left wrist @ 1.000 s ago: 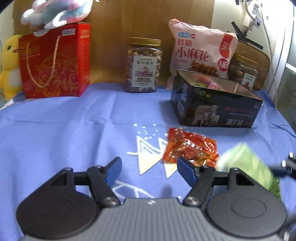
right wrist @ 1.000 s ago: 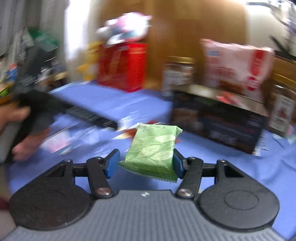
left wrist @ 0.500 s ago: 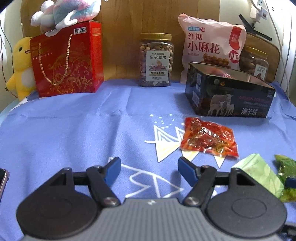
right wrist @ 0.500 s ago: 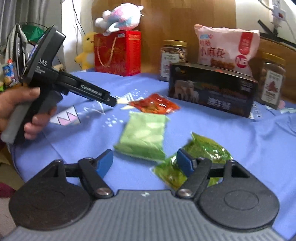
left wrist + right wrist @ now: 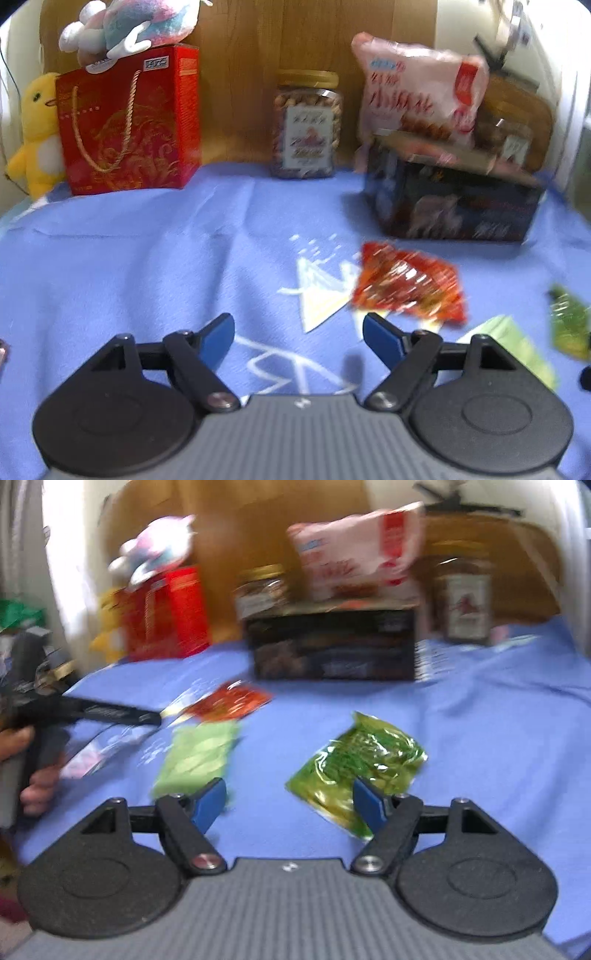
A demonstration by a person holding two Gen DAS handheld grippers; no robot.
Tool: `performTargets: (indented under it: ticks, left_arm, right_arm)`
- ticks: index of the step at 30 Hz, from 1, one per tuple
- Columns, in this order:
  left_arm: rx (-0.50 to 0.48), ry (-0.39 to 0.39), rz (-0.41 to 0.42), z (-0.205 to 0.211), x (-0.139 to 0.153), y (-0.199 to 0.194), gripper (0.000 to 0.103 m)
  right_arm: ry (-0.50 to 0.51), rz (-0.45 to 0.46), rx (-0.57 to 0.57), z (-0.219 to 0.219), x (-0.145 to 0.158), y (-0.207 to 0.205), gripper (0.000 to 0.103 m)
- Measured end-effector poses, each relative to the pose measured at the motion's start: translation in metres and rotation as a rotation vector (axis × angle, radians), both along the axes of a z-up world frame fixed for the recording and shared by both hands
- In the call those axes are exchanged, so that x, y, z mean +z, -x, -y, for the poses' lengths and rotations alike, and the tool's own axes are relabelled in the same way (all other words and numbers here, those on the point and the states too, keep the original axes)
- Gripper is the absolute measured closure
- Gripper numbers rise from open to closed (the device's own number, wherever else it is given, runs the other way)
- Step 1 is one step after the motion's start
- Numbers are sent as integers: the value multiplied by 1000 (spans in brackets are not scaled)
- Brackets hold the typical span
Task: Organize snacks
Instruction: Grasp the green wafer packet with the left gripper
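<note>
From my left wrist view: red gift box [image 5: 129,125] with plush toys, clear nut jar [image 5: 306,125], dark open tin box [image 5: 454,210] beneath a pink snack bag [image 5: 417,88]. My left gripper [image 5: 298,332] is spread, empty, over blue cloth [image 5: 129,266]; the red snack packet [image 5: 406,288] lies just ahead-right. My right gripper [image 5: 289,802], also spread, hovers between the pale green packet [image 5: 199,753] and the glossy green packet [image 5: 358,764].
</note>
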State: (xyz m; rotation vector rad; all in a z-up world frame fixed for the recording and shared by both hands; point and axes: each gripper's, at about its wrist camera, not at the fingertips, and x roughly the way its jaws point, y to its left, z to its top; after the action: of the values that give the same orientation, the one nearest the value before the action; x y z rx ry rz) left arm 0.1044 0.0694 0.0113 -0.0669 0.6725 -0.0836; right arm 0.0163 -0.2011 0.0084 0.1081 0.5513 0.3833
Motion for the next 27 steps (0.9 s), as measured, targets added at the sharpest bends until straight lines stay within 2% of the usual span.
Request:
performTargets:
  ticks: [2, 4, 6, 9, 10, 12, 13, 15, 17, 19, 21, 23, 25, 26, 27]
  left_arm:
    - [-58, 52, 30, 1, 8, 1, 24]
    - [-122, 86, 55, 8, 14, 0, 24]
    - [-187, 116, 57, 17, 17, -5, 24]
    - [-293, 122, 49, 37, 17, -9, 28]
    - [-321, 112, 37, 44, 14, -10, 32]
    - [-386, 100, -39, 56, 7, -11, 53]
    - [-395, 110, -53, 58, 4, -11, 54]
    - [-429, 150, -75, 55, 5, -7, 64]
    - [-449, 162, -84, 54, 8, 1, 66]
    - [-483, 179, -101, 54, 9, 11, 64]
    - [-508, 221, -121, 50, 9, 25, 55]
    - [-487, 255, -124, 44, 11, 32, 50]
    - [-470, 315, -124, 33, 14, 34, 50]
    - [-462, 352, -126, 27, 16, 34, 45]
    - [-455, 378, -123, 23, 19, 32, 36]
  right_arm:
    - [-50, 7, 53, -4, 3, 6, 25]
    - [-54, 9, 97, -15, 4, 11, 21]
    - [-28, 1, 141, -32, 1, 12, 16]
    - [63, -11, 182, -59, -7, 7, 16]
    - [95, -16, 180, -65, -10, 2, 16]
    - [125, -14, 163, -71, -12, -2, 16]
    - [132, -9, 150, -70, -11, -3, 16]
    - [160, 22, 101, -58, -9, 0, 16]
    - [168, 37, 34, -39, -6, 2, 16]
    - [116, 29, -29, -15, -3, 5, 16]
    - [52, 30, -56, 3, 1, 12, 16]
    - [-7, 38, -8, 11, 3, 23, 16]
    - [-24, 31, 66, 6, 3, 31, 16]
    - [-14, 28, 96, 0, 1, 33, 16]
    - [6, 28, 119, -8, -2, 34, 16]
